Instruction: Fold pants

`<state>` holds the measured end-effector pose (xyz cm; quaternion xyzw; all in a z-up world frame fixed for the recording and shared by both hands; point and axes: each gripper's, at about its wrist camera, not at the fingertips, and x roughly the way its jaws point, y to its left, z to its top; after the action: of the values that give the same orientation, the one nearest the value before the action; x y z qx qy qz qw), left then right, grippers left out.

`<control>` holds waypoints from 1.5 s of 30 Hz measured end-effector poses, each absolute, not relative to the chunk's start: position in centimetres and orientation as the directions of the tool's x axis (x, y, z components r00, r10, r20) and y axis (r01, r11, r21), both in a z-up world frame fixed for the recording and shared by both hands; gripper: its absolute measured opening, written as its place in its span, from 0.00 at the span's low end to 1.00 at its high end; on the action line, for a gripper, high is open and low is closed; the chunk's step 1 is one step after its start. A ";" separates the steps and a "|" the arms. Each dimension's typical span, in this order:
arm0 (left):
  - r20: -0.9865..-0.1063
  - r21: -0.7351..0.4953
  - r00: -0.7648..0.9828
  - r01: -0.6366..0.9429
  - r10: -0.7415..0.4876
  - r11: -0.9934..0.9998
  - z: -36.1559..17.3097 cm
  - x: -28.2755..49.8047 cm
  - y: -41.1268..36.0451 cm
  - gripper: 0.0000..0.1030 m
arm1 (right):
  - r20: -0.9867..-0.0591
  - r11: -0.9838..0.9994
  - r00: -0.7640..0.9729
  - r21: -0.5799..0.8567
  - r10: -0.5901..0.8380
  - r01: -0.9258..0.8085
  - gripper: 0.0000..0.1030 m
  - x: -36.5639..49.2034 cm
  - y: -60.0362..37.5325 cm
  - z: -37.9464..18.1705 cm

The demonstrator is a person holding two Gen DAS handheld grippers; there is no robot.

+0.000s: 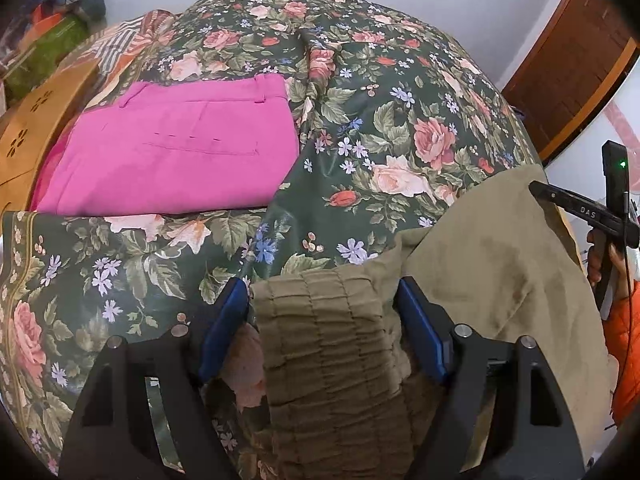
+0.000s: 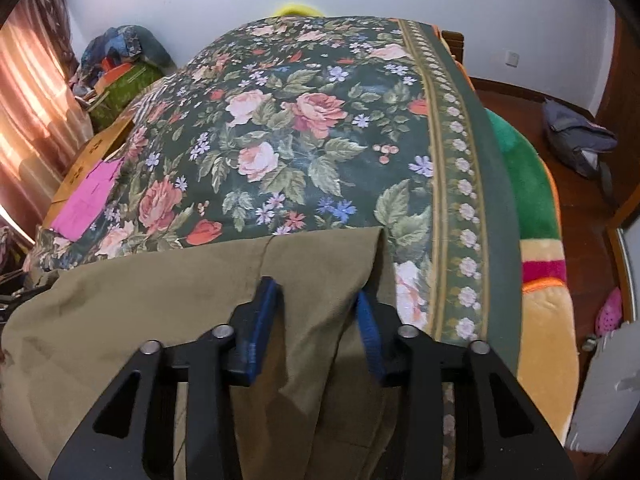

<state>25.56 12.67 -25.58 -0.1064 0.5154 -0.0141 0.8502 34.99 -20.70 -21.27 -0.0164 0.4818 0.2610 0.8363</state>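
Note:
Olive-brown pants (image 1: pixel 480 248) lie at the near edge of a bed with a dark floral cover (image 1: pixel 380 100). My left gripper (image 1: pixel 322 304) is open, its blue pads on either side of the gathered elastic waistband (image 1: pixel 324 344). My right gripper (image 2: pixel 318 300) is open, straddling a fold of the pants' fabric (image 2: pixel 316 264) at its right end. The pants spread left across the right wrist view (image 2: pixel 120 304). The right gripper's body shows at the far right of the left wrist view (image 1: pixel 592 216).
Folded pink pants (image 1: pixel 180 152) lie on the bed at the left, also in the right wrist view (image 2: pixel 88 200). A wooden piece (image 1: pixel 36 132) and piled items (image 1: pixel 52 32) stand left. A green and yellow blanket (image 2: pixel 532 208) hangs off the bed's right side, with a bag (image 2: pixel 576 140) on the floor.

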 end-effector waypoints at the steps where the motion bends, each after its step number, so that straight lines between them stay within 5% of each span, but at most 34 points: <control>1: -0.873 -0.197 0.469 -0.089 -0.134 0.976 -25.6 25.5 12.7 0.74 | -0.810 0.863 0.408 0.221 0.422 -0.454 0.26 35.0 -20.7 -21.2; 4: -0.871 -0.180 0.477 -0.082 -0.120 0.980 -25.4 25.4 12.4 0.68 | -0.793 0.858 0.427 0.218 0.433 -0.464 0.10 34.6 -20.3 -20.8; 7: -0.868 -0.100 0.493 -0.065 -0.056 0.993 -24.7 25.2 11.4 0.66 | -0.781 0.865 0.487 0.133 0.392 -0.484 0.08 34.0 -19.3 -20.3; 13: -0.860 -0.056 0.511 -0.071 -0.012 0.996 -24.5 25.1 11.3 0.65 | -0.751 0.857 0.597 -0.083 0.281 -0.508 0.07 32.8 -17.8 -19.6; 23: -0.858 -0.030 0.511 -0.129 0.041 0.991 -23.7 25.3 12.3 0.65 | -0.747 0.871 0.614 -0.098 0.255 -0.481 0.07 34.3 -17.8 -19.0; 33: -0.806 0.036 0.573 -0.199 0.146 0.979 -19.0 22.4 13.7 0.69 | -0.730 0.887 0.642 -0.110 0.234 -0.448 0.18 31.3 -19.8 -15.0; 36: -0.799 -0.028 0.595 -0.178 0.085 0.984 -17.5 21.4 13.4 0.69 | -0.717 0.878 0.631 -0.055 0.297 -0.476 0.29 29.4 -20.0 -13.1; 38: -0.796 -0.042 0.603 -0.149 0.057 0.988 -16.9 20.9 12.4 0.69 | -0.696 0.866 0.630 -0.023 0.346 -0.500 0.47 27.6 -19.7 -11.7; 45: -0.813 -0.050 0.582 -0.027 -0.025 0.998 -18.1 20.1 7.2 0.73 | -0.679 0.792 0.560 0.052 0.475 -0.609 0.61 23.1 -15.5 -10.1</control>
<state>20.07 7.15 -18.10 -0.0286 0.4573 0.0005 0.8889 23.13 -15.47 -10.13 -0.0947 0.3532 0.3085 0.8781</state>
